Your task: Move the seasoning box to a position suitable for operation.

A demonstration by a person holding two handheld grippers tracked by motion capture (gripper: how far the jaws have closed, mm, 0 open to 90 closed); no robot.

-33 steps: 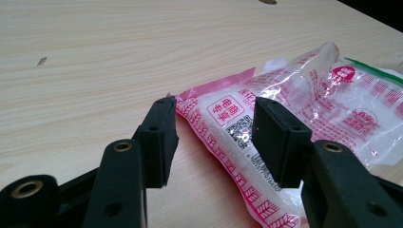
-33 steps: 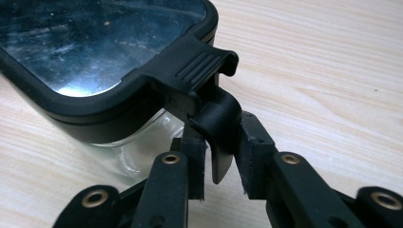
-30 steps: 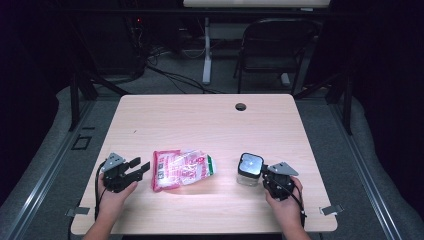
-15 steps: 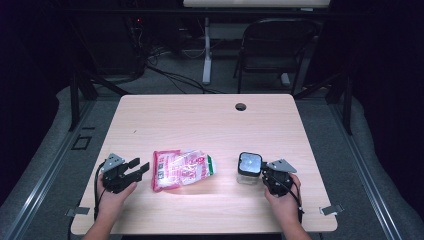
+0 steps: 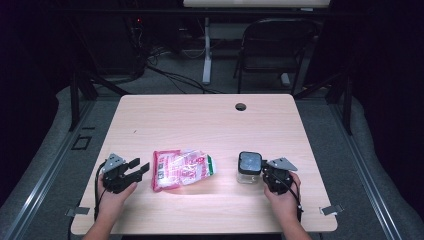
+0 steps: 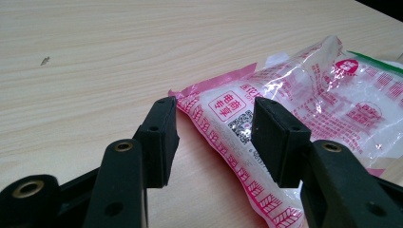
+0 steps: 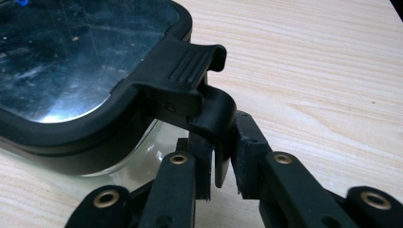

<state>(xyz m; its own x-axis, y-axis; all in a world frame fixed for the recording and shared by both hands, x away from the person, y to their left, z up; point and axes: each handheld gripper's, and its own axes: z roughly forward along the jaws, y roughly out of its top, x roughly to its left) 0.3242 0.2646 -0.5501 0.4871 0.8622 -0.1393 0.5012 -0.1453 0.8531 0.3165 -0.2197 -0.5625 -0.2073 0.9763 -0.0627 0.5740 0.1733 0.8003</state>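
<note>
Right gripper (image 7: 221, 161) is clamped narrow on the latch (image 7: 209, 107) of the clear jar (image 5: 249, 167), likely to flip its lid. Left gripper (image 6: 214, 137) gapes wide, aimed at the pink bag (image 5: 181, 168) at its 3 o'clock, ready to grab.

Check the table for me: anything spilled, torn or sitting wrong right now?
Nothing stands out. The pink bag lies flat and looks sealed, the jar stands upright with its lid on, and the right gripper is clamped on the lid's latch.
</note>
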